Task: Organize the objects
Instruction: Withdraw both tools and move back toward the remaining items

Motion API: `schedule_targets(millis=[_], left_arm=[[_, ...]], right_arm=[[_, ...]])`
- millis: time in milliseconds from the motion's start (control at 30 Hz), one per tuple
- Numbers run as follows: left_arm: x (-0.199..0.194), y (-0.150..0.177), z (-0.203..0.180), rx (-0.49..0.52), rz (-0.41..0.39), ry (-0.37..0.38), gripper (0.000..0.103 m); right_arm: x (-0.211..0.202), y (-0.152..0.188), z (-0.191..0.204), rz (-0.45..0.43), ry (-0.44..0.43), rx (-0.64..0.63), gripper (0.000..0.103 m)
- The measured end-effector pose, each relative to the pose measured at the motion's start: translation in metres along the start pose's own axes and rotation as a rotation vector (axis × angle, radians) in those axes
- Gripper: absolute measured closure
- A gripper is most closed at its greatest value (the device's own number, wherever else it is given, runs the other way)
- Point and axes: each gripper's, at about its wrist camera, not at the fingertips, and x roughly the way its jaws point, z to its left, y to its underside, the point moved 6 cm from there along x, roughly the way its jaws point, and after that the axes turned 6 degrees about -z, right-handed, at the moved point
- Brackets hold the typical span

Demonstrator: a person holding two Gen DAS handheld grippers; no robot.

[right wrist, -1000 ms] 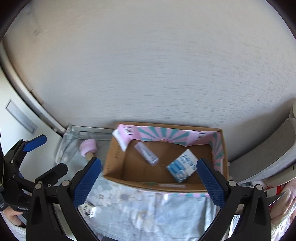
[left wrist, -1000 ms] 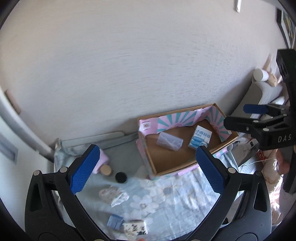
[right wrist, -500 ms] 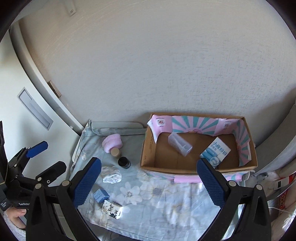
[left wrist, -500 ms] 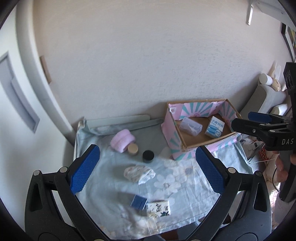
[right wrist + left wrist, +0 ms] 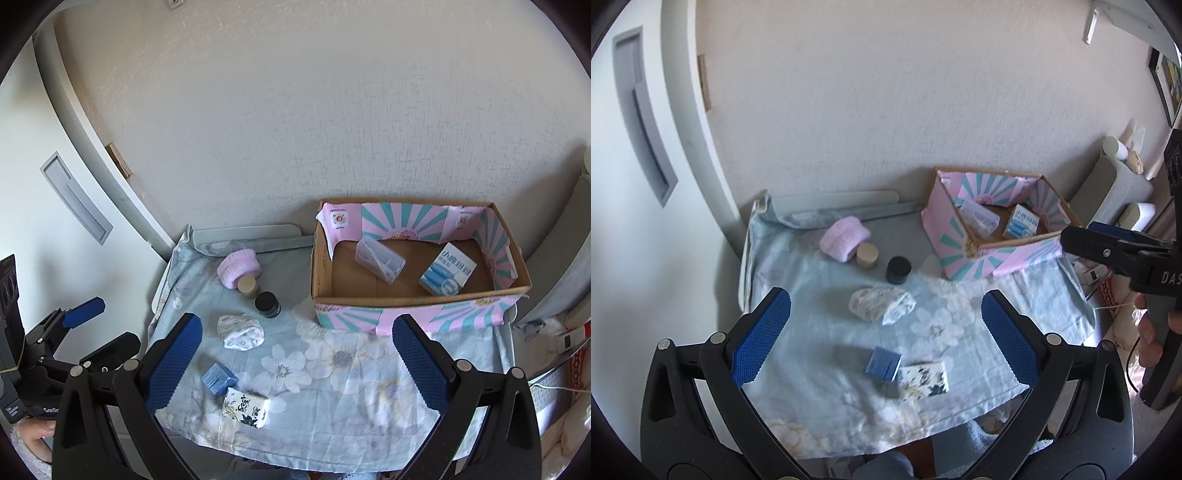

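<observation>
Fingers of both hands, left [image 5: 882, 328] and right [image 5: 295, 354], spread wide and empty. I've pulled back from the box [image 5: 417, 291]; now the whole desk [image 5: 369, 387] shows, six loose things awaiting sorting, nearest the blue cube [image 5: 882, 364].

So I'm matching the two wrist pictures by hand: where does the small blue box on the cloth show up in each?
Left wrist view: the small blue box lies low in the centre, touching the floral tissue pack to its right.
Right wrist view: it lies lower left, just above the same pack.
Shared landmark: the pink-and-teal cardboard box, at the right in both.
</observation>
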Motion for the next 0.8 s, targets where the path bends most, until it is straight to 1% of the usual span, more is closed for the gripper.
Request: schedule_targets(millis=[133,333,533,700,800], left_arm=[[-0.002,0.016,0.015,-0.027,0.013,0.009,0.000],[0.004,0.036,0.034,-0.043,0.042,0.012,0.000],[0.017,0.056,0.032,-0.014,0.072,0.038,0.000],[0.039,0.082,0.019,0.014,0.107,0.094,0.001],[0.061,0.098,0.012,0.031,0.138,0.123,0.002]], right_arm=[[0.000,0.014,0.004,0.000,-0.007,0.020,0.000],[0.004,0.031,0.007,0.013,-0.018,0.030,0.000],[0.022,0.046,0.011,0.043,-0.046,0.029,0.000],[0.056,0.062,0.021,0.097,-0.132,0.029,0.000],[0.079,0.070,0.027,0.116,-0.183,0.020,0.000]])
